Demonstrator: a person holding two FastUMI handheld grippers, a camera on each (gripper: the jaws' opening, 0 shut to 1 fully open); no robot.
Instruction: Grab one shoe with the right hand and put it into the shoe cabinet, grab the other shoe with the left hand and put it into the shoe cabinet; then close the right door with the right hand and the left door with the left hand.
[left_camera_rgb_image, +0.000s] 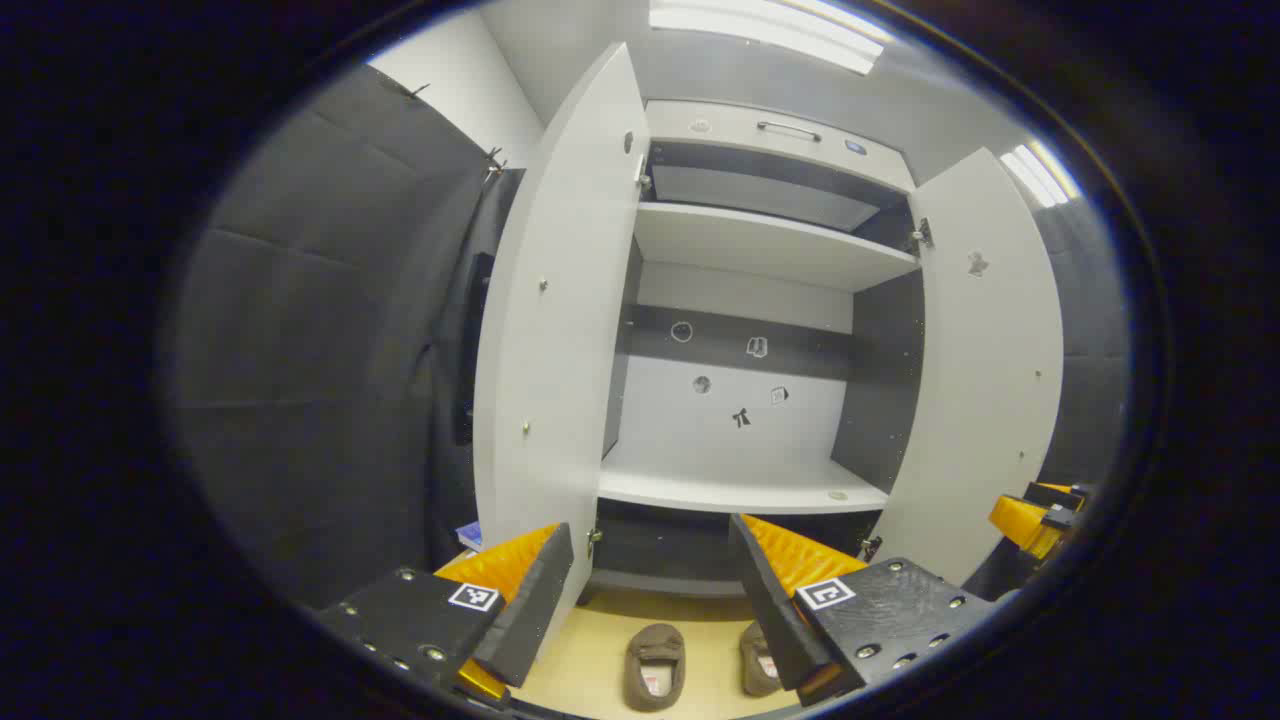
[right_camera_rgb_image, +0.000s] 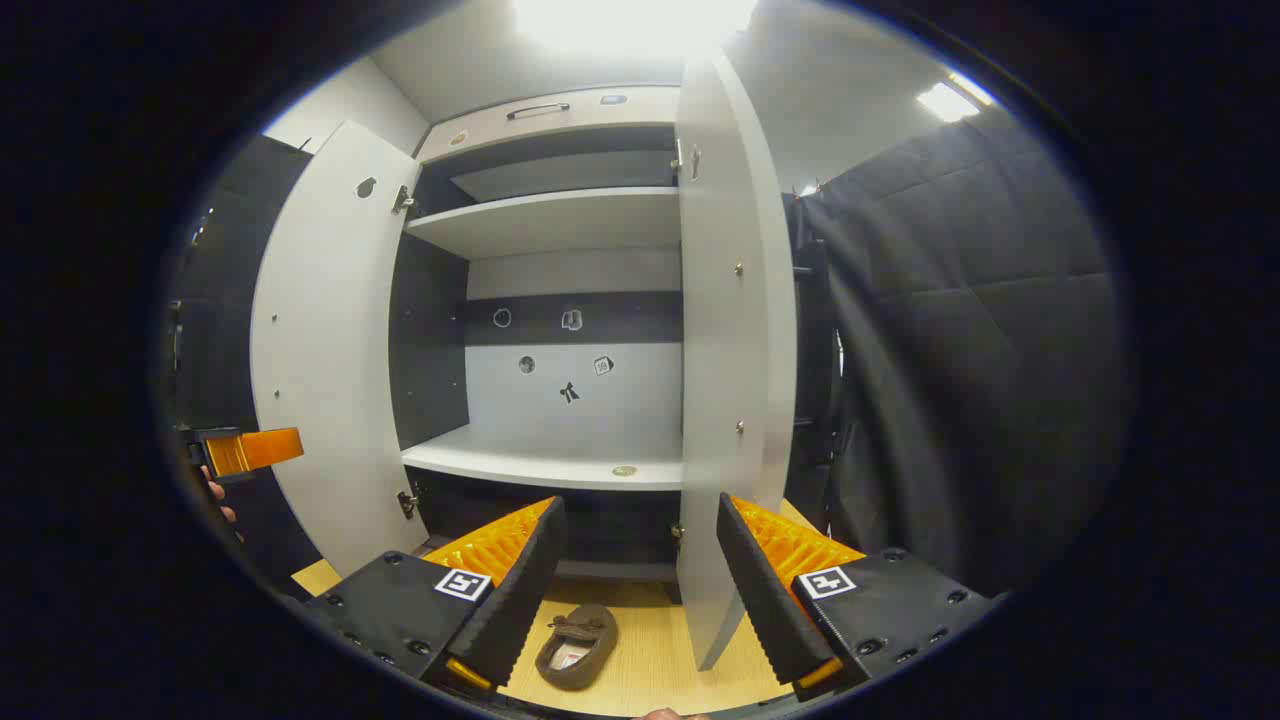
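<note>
1. The fingers of the left gripper (left_camera_rgb_image: 650, 590) are standing spread wide with nothing between them, hovering above the floor in front of the shoe cabinet (left_camera_rgb_image: 760, 245).
2. The fingers of the right gripper (right_camera_rgb_image: 635, 585) are likewise released and gripping nothing; in the left gripper view this gripper is peeking in at the far right edge (left_camera_rgb_image: 1035, 515).
3. In the right gripper view, the left gripper is showing at the far left edge (right_camera_rgb_image: 250, 450), with a bit of a hand just below it.
4. Two brown shoes are lying on the light wooden floor (left_camera_rgb_image: 600, 650) just in front of the cabinet: one shoe (left_camera_rgb_image: 655, 665) is sitting in the gap between the left gripper's fingers, and the other shoe (left_camera_rgb_image: 760, 660) is lying beside it, partly hidden behind a finger.
5. The right gripper view is showing one shoe (right_camera_rgb_image: 577, 632) below its own fingers.
6. The left door (left_camera_rgb_image: 555, 330) and the right door (left_camera_rgb_image: 985, 360) are both standing wide open.
7. The shelves inside are bare, with small stickers on the back panel (left_camera_rgb_image: 740, 400).
</note>
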